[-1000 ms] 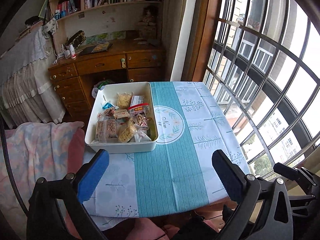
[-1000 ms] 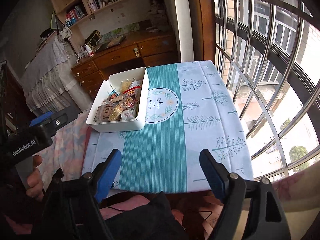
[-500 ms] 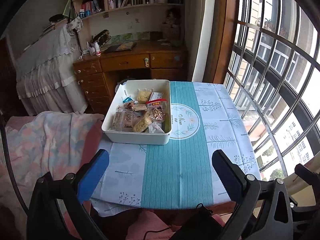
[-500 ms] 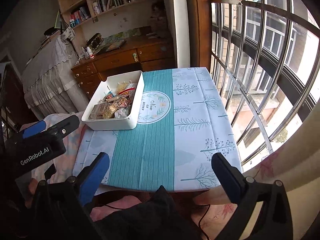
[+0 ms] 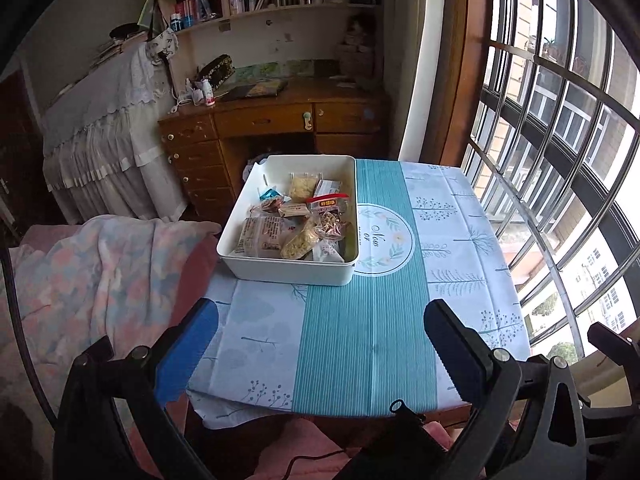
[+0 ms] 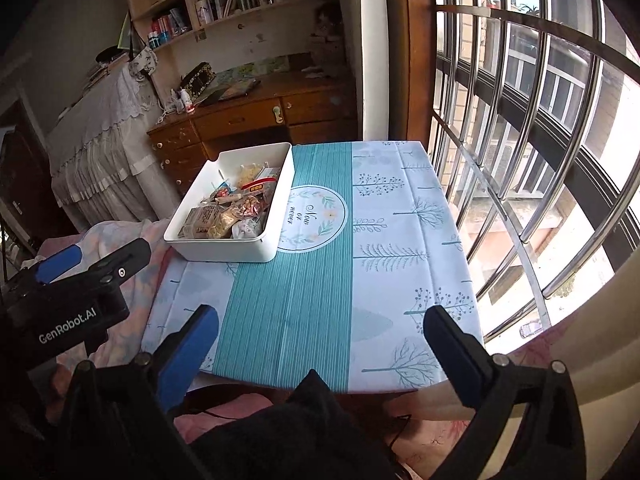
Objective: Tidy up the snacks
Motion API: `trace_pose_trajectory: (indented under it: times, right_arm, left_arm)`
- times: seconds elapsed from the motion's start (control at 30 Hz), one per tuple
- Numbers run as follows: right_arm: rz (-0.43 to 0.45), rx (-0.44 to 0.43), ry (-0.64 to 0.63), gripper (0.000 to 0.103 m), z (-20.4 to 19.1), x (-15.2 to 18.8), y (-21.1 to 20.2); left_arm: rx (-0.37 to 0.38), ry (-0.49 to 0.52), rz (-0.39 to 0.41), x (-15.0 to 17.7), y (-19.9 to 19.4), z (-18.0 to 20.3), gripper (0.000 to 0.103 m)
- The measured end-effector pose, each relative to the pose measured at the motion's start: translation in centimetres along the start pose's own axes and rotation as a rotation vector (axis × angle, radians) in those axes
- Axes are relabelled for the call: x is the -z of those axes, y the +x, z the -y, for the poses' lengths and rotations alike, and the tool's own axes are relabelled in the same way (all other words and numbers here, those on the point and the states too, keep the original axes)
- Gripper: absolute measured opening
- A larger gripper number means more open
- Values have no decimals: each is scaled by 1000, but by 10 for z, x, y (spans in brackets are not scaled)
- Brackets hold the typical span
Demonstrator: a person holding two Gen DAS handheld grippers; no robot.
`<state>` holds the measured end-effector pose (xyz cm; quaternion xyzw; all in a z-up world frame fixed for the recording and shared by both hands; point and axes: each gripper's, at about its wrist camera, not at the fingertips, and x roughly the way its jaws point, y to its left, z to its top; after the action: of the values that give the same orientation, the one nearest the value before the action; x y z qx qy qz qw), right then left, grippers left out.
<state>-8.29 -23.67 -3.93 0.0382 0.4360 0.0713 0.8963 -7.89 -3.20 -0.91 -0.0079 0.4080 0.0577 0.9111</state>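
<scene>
A white box (image 5: 288,274) full of wrapped snacks (image 5: 296,220) stands on the far left part of a small table under a teal and pale-blue cloth (image 5: 360,340). My left gripper (image 5: 322,312) hovers over the table's near edge, open, with nothing between its blue-padded fingers. In the right wrist view the same box (image 6: 224,250) and snacks (image 6: 228,208) lie ahead and to the left. My right gripper (image 6: 320,314) is held over the near edge of the cloth (image 6: 288,300), open wide and empty. The left gripper (image 6: 100,258) shows at that view's left edge.
A pastel blanket (image 5: 100,272) lies left of the table. Behind it are a wooden desk (image 5: 280,120) with bookshelves and a cloth-covered piece of furniture (image 5: 104,120). A barred window (image 5: 560,160) runs along the right side. The person's pink-clad lap (image 5: 304,440) is below.
The right gripper's jaws have spread wider than a second ago. The left view has swung so the box sits nearer its centre. Nothing on the table has moved.
</scene>
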Motion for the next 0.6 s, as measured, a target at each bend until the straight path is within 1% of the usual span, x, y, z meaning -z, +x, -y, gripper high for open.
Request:
trace_pose_trajectory:
  times: [0.6]
  right_arm:
    - [-20,2,0,103,-2,1,2]
  left_arm:
    - [5,13,21,-2,-2,4,102]
